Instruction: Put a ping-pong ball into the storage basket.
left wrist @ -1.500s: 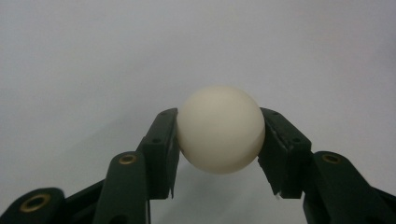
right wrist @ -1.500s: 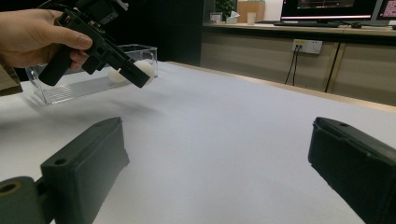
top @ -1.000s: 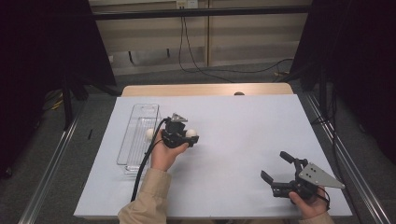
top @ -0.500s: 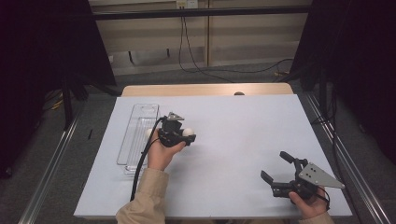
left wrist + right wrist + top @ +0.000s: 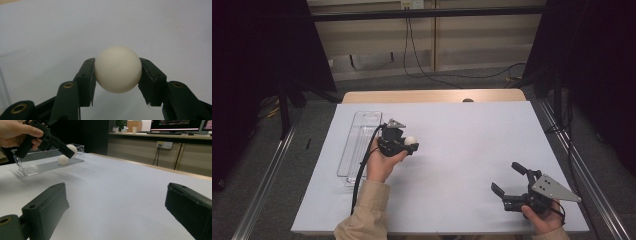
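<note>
A white ball [image 5: 117, 68] is clamped between the two black jaws of my left gripper [image 5: 117, 75], held off the white table. In the high view that left gripper [image 5: 410, 145] hangs just right of a clear plastic tray [image 5: 354, 150], with the ball [image 5: 411, 140] at its tip. A second white ball [image 5: 62, 159] lies inside the tray [image 5: 32, 167], seen past the held ball [image 5: 72, 148]. Near the table's front right my right gripper [image 5: 510, 180] stands open with nothing between its jaws; the same gripper [image 5: 116, 205] faces bare table.
The white table sheet [image 5: 472, 140] spreads wide between the two grippers. A wooden strip [image 5: 432, 96] runs along the far edge. Metal rails [image 5: 267, 170] flank the table. The left gripper's cable [image 5: 362, 165] trails back over the tray's near end.
The left gripper has lifted slightly and shifted a little to the left with the ball in its jaws. The right gripper has stayed put.
</note>
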`<state>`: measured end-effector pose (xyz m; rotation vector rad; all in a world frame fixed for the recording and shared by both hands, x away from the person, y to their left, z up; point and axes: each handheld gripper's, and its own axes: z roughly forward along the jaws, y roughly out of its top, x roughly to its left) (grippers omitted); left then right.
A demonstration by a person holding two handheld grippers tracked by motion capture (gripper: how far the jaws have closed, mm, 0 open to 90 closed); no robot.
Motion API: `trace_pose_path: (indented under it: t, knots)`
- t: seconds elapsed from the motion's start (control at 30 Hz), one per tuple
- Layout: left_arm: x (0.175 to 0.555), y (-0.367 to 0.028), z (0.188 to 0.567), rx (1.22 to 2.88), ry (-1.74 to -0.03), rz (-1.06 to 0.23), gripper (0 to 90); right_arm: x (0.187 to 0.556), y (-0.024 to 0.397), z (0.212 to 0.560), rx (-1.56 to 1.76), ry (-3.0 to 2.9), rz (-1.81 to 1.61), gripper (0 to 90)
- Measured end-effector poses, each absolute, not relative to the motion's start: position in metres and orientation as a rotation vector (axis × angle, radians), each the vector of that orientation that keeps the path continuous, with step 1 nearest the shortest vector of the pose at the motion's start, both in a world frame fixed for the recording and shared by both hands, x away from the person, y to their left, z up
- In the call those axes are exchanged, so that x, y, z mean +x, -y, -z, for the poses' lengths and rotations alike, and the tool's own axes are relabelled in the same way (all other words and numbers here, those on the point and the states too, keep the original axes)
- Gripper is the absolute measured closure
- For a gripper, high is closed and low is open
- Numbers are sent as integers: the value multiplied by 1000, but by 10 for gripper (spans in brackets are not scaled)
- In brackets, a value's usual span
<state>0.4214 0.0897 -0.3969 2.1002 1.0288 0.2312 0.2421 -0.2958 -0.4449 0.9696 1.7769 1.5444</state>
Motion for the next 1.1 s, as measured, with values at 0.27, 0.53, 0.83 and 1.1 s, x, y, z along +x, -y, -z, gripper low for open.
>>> trace_pose_path:
  t: [0.27,0.53,0.83,1.1]
  knots:
    - [422,-93,395,2099,-1037,-244,509,242,296,445,970,-1777,-1544,33]
    - [422,-97,393,2094,-1040,-243,510,242,296,445,970,-1777,-1544,34]
    - [422,-103,390,2080,-1049,-240,510,242,296,445,966,-1779,-1543,33]
    - [422,-106,388,2071,-1055,-250,510,242,296,445,966,-1779,-1542,34]
